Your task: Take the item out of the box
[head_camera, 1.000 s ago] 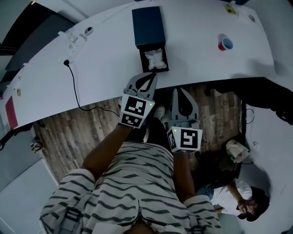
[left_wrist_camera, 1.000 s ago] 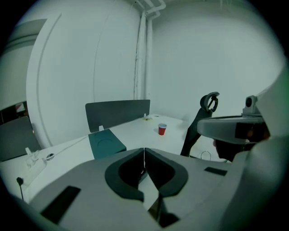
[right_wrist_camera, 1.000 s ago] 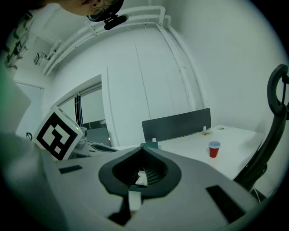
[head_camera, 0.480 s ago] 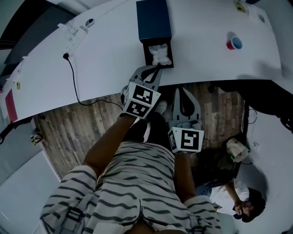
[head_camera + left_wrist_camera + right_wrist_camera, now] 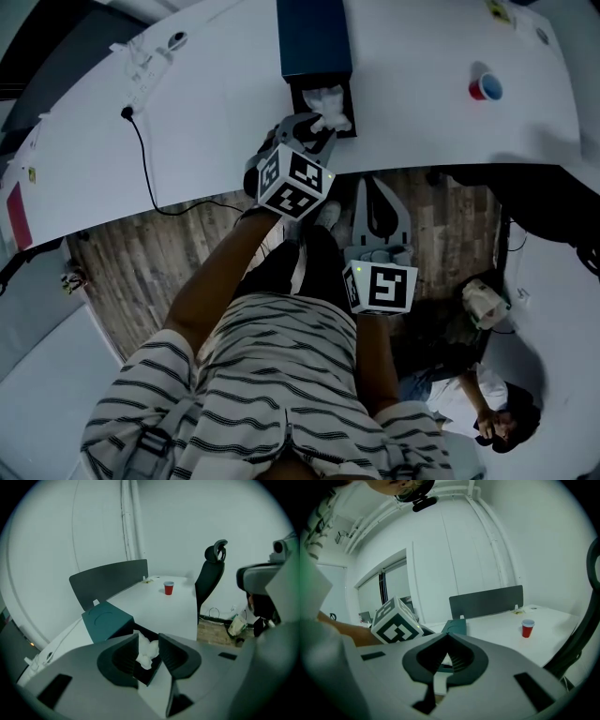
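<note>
On white table (image 5: 216,112) above plank floor (image 5: 141,272): box (image 5: 314,37), cup (image 5: 486,88); left fingers (image 5: 176,656) just parted around wad (image 5: 147,651), right fingers (image 5: 459,660) together.

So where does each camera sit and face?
Head view: on the person's head, facing down at table and box; both arms, left gripper, right gripper show.
Left gripper view: on that gripper, facing down at the box; white item between its just-opened jaws.
Right gripper view: on that gripper, facing across the table; shut jaws, left forearm show.
All share the red cup.
</note>
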